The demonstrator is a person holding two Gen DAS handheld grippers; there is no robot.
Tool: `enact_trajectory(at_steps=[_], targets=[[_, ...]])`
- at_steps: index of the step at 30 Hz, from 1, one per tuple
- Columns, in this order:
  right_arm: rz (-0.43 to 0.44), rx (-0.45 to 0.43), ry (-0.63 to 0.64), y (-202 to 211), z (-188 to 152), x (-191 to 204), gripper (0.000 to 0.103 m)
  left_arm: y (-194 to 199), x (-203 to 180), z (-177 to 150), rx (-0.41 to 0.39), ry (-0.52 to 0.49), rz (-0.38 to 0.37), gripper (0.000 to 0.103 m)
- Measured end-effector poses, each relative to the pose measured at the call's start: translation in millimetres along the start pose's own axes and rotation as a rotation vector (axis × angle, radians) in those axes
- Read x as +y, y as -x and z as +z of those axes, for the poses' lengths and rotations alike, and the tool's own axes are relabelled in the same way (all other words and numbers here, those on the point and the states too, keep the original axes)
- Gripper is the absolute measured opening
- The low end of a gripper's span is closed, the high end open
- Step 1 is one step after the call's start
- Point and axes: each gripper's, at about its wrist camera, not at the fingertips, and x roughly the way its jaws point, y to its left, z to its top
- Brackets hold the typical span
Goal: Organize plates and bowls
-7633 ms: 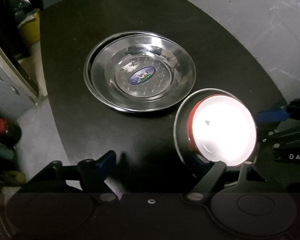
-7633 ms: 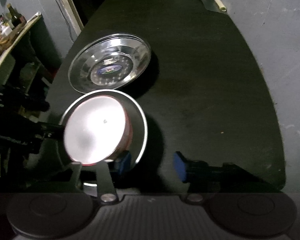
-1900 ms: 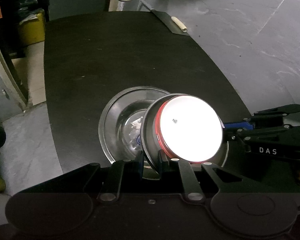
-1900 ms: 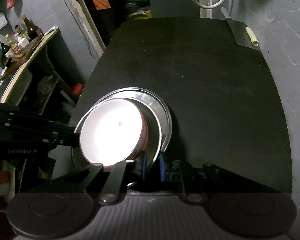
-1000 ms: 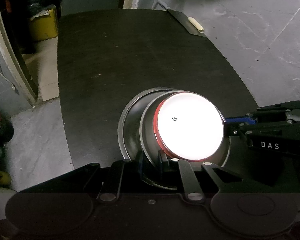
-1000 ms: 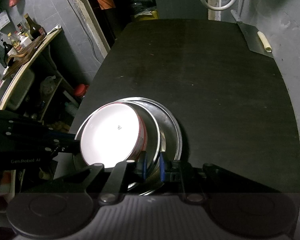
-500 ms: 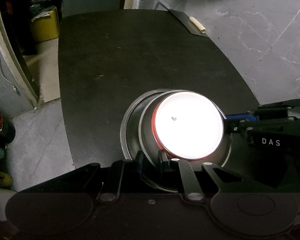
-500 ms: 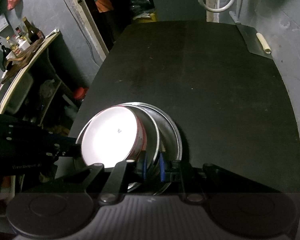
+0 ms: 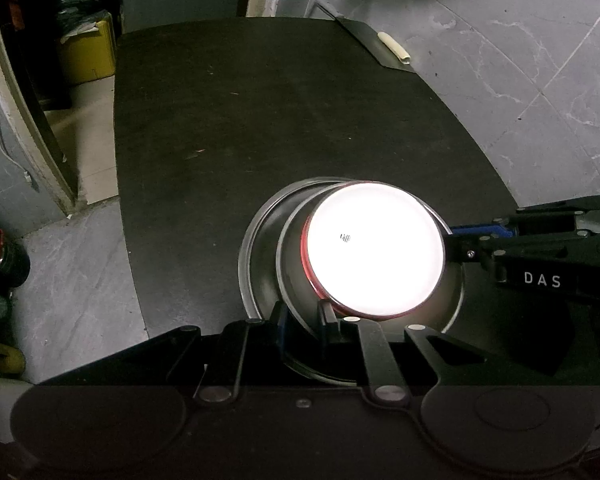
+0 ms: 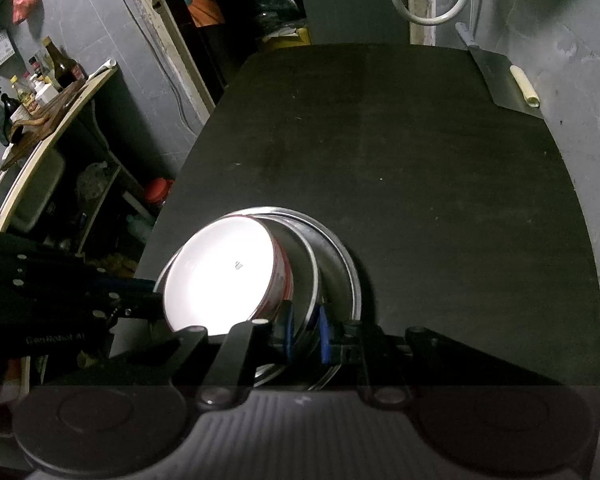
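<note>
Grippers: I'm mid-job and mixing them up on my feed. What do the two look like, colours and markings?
Both are matte black linkage frames with silver rivets and blue finger pads. The right gripper carries white "DAS" lettering on its side. The left gripper has faint grey "GenRobot AI" lettering. No cables or sleeves show.

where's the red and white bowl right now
The red-and-white bowl sits in a steel plate gripped at its rim by the left gripper and the right gripper, over a second steel plate at the near edge of the black table.
</note>
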Motion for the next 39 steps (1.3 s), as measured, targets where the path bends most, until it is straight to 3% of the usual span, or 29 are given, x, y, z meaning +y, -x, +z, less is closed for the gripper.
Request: enact_trajectory(at_steps=[39], targets=[[-0.030, -0.040, -0.029, -7, -17, 2, 0.017, 3, -8, 0, -0.017, -0.011, 0.027, 0.016]])
